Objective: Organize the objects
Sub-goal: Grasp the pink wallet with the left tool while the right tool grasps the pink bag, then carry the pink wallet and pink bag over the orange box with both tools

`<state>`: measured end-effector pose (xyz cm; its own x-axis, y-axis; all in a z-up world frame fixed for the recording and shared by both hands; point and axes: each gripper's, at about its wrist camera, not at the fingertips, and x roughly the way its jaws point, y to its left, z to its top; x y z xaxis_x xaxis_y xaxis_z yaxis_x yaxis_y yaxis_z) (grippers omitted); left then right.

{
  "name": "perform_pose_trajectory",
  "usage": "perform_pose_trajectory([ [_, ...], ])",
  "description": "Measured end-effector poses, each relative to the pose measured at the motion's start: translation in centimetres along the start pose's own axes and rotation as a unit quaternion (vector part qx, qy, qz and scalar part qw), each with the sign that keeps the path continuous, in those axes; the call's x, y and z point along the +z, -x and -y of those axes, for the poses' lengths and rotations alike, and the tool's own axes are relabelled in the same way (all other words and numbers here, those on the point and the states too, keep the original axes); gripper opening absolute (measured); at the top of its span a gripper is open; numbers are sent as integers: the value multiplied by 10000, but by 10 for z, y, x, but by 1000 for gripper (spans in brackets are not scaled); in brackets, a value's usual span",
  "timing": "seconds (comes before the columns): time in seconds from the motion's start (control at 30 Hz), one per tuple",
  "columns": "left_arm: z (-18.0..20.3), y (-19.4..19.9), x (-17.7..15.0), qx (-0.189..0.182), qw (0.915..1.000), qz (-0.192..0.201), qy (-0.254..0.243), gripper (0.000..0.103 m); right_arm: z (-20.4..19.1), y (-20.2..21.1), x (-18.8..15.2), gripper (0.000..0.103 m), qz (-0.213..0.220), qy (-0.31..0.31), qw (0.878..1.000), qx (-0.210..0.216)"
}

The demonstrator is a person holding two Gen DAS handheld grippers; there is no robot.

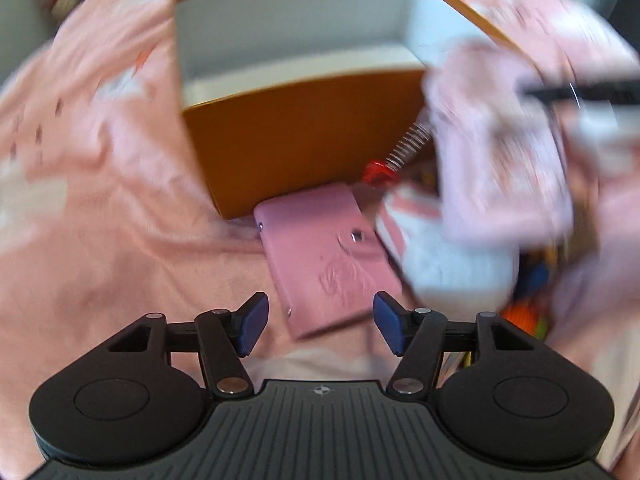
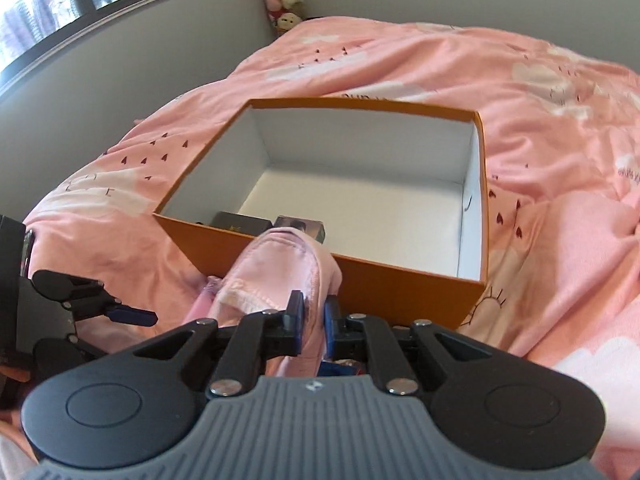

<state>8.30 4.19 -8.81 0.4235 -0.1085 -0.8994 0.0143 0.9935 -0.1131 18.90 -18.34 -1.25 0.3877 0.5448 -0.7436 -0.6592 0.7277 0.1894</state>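
Right now the right gripper [image 2: 313, 320] has its pads nipped tight on a fold of pale pink cloth [image 2: 276, 268], which rises from between the fingers and drapes against the near wall of the orange box [image 2: 400, 284]. Left gripper [image 1: 320, 322] stands wide with nothing between the pads; a pink flat case [image 1: 324, 256] lies on the pink bedspread [image 1: 100, 200] just ahead of the tips, its far end touching the box (very blurred view). Farther in, two small dark boxes [image 2: 240, 222] sit against the near wall.
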Motion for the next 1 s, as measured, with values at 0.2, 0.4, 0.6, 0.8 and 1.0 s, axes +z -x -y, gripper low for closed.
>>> perform_pose_trajectory([
  [0.2,-24,-21,19,-190,9939,-180,1072,74,19,-8,-2,37,54,-668,9971,369],
  [0.4,-37,-39,21,-254,9884,-383,1447,76,26,-12,-9,52,-167,-1106,9906,788],
  [0.6,-46,-48,18,-454,9827,-493,1729,78,23,-21,-11,57,-487,-1426,9817,1161],
  [0.8,-42,-49,18,-663,9819,-412,1723,61,30,-39,-12,58,-772,-1576,9789,1050],
  [1.0,-41,-31,9,-532,9851,-183,1624,37,41,-55,-20,37,-1029,-1809,9714,1143],
])
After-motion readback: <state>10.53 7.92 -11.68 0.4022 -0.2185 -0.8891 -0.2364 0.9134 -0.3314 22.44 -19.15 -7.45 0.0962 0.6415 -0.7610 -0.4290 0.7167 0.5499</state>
